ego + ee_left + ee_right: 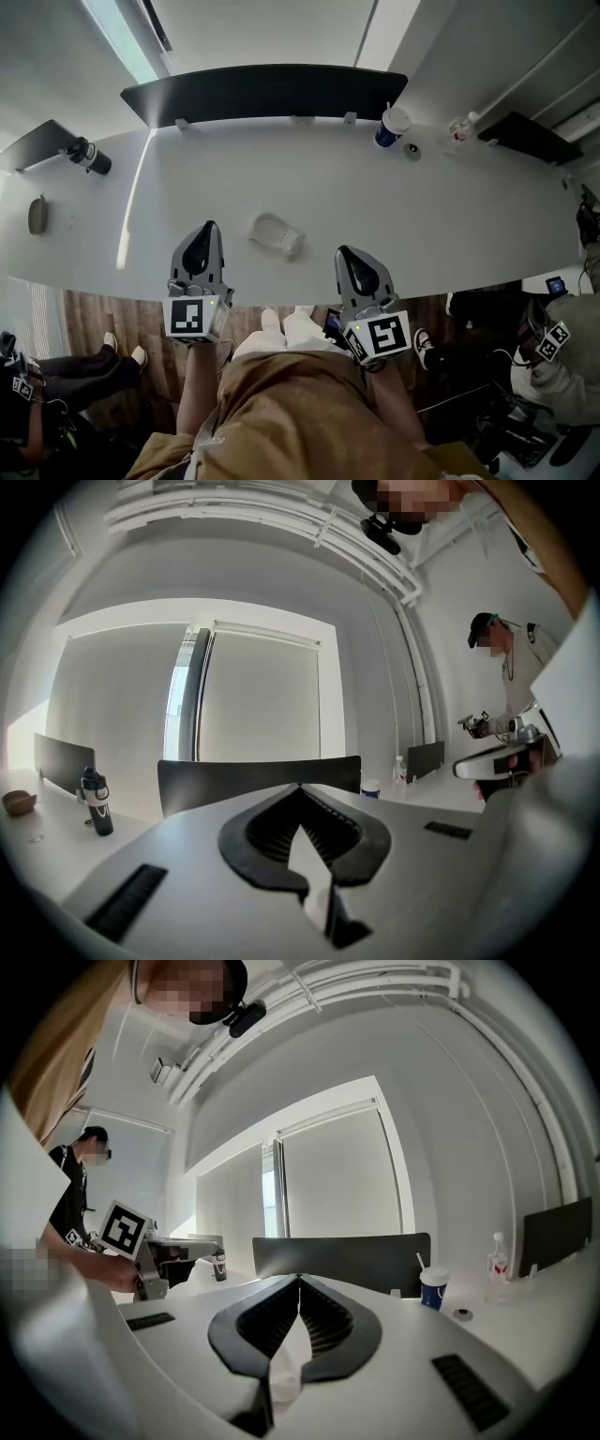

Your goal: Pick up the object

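Note:
A pale, translucent cup-like object (277, 234) lies on its side on the white table (450, 216), near the front edge. My left gripper (208, 227) is just left of it and my right gripper (344, 251) just right of it, both a short way off and not touching it. In the left gripper view the left gripper (300, 787) has its jaw tips together with nothing held. The right gripper (300, 1277) is shut as well, and empty. Neither gripper view clearly shows the object.
A blue paper cup with a straw (392, 125), a small round cap (412, 150) and a water bottle (461, 127) stand at the back right. A dark bottle (89, 155) is at the back left. A dark divider panel (262, 91) lines the far edge. Other people stand at both sides.

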Tool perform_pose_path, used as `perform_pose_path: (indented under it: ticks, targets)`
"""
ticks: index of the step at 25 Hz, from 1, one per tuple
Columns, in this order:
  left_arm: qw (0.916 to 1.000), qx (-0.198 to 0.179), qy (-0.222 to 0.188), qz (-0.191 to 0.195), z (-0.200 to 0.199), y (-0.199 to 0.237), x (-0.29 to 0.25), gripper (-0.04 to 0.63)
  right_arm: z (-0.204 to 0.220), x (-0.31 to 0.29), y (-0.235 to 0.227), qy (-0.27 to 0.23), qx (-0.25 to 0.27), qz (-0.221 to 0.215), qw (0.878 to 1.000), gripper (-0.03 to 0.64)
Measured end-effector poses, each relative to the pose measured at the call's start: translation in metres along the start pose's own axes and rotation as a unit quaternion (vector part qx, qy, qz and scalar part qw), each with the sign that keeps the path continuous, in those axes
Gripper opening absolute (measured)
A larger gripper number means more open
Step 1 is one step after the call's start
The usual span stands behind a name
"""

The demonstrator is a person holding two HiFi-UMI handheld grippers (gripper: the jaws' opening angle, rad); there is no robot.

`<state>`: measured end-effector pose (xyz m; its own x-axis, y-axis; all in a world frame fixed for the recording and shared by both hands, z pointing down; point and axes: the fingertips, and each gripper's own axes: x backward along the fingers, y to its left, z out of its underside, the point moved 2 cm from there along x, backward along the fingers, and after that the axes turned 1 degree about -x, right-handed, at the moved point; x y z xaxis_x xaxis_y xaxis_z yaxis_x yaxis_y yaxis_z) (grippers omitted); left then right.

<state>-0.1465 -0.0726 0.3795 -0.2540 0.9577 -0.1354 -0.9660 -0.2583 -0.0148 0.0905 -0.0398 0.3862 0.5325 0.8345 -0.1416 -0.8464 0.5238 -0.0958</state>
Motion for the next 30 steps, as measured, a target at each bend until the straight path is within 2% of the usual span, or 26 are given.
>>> perform_pose_path:
  ticks: [8, 17, 21, 25, 30]
  targets:
    - [0.9995, -0.026, 0.013, -0.014, -0.004, -0.003, -0.025, 0.006, 0.013, -0.023, -0.024, 0.027, -0.027, -0.03, 0.999, 0.008]
    - [0.999, -0.024, 0.038, -0.003, 0.02, 0.012, -0.046, 0.006, 0.045, -0.069, -0.029, 0.076, -0.031, -0.046, 0.996, 0.008]
    - [0.9989, -0.008, 0.045, 0.014, 0.033, 0.01, -0.052, 0.006, 0.052, -0.083, -0.026, 0.098, -0.029, -0.047, 0.994, 0.008]
    - [0.997, -0.007, 0.07, 0.033, 0.054, 0.005, -0.057, 0.006, 0.054, -0.099, -0.024, 0.094, -0.039, -0.045, 0.994, 0.008]
    - [0.9946, 0.015, 0.094, 0.04, 0.079, 0.013, -0.066, 0.006, 0.061, -0.122, -0.02, 0.093, -0.038, -0.045, 0.994, 0.008]
